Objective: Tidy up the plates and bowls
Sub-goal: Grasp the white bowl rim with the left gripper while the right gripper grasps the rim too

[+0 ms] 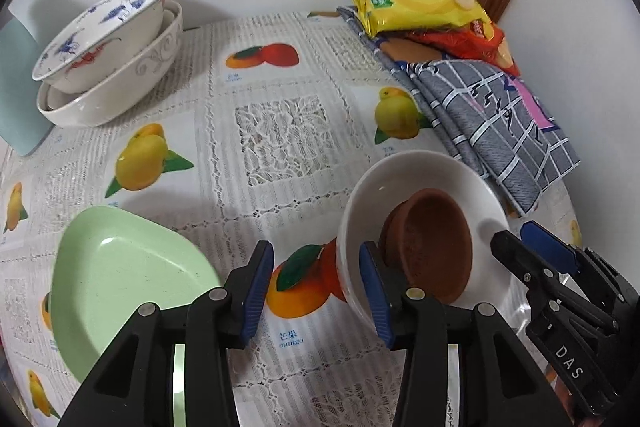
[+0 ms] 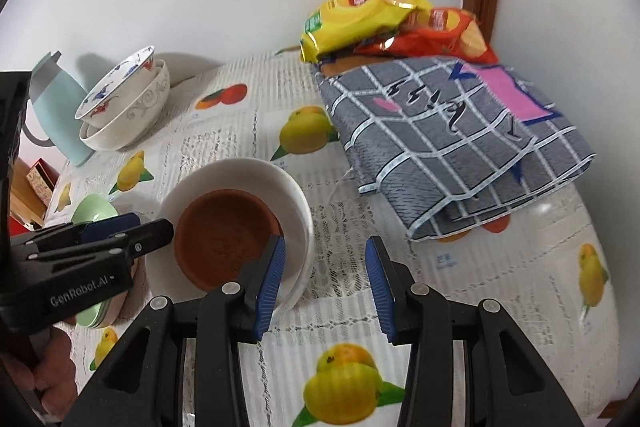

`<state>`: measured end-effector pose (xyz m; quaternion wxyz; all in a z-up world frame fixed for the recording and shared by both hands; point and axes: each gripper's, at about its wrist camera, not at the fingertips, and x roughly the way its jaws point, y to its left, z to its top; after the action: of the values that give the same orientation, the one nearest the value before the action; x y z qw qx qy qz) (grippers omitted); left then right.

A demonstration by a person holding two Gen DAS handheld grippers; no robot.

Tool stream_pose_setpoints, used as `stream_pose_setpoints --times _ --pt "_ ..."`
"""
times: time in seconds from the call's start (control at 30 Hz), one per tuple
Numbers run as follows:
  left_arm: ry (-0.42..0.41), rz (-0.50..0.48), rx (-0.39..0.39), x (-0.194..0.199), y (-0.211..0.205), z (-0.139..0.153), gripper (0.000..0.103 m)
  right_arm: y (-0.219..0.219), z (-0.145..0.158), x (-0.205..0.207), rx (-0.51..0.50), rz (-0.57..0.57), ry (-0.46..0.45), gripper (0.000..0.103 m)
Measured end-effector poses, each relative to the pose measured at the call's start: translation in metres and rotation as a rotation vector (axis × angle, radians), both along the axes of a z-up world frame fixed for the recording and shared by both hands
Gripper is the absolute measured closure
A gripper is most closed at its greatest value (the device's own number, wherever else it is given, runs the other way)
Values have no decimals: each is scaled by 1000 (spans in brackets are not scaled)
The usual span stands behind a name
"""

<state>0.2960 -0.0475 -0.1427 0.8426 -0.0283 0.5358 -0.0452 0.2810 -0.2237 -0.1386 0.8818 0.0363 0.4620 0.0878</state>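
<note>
Bowls on the fruit-print table

Our left gripper (image 1: 316,291) and right gripper (image 2: 325,283) gape empty; brown bowl (image 2: 226,239) sits inside white bowl (image 2: 298,195).

Green plate (image 2: 94,213) – mostly hidden behind left gripper (image 2: 132,227), teal jug (image 1: 16,87) cut off at edge

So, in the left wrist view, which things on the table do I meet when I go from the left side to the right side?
Stacked bowls at far left → green plate → white bowl holding the brown clay dish → grey checked cloth at right, with the snack bags lying on its far end.
</note>
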Motion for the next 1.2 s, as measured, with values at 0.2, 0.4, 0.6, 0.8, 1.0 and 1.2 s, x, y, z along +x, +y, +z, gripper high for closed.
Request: stream_pose_setpoints --times 0.2,0.4,0.6,0.8,1.0,1.2 --pt "4 7 -14 6 2 -10 61 4 -13 12 -41 -17 32 62" --pt "11 3 16 11 -1 -15 60 9 -20 22 -85 -4 69 61" --pt "10 -22 39 13 -6 -21 60 13 -26 28 -127 8 80 59" --pt "-8 -22 52 12 -7 -23 61 9 -27 32 -86 0 93 57" --pt "25 -14 15 16 -3 -26 61 7 -28 31 -62 0 81 57" --pt "22 -17 -15 16 -4 -27 70 7 -29 29 -9 -3 72 71"
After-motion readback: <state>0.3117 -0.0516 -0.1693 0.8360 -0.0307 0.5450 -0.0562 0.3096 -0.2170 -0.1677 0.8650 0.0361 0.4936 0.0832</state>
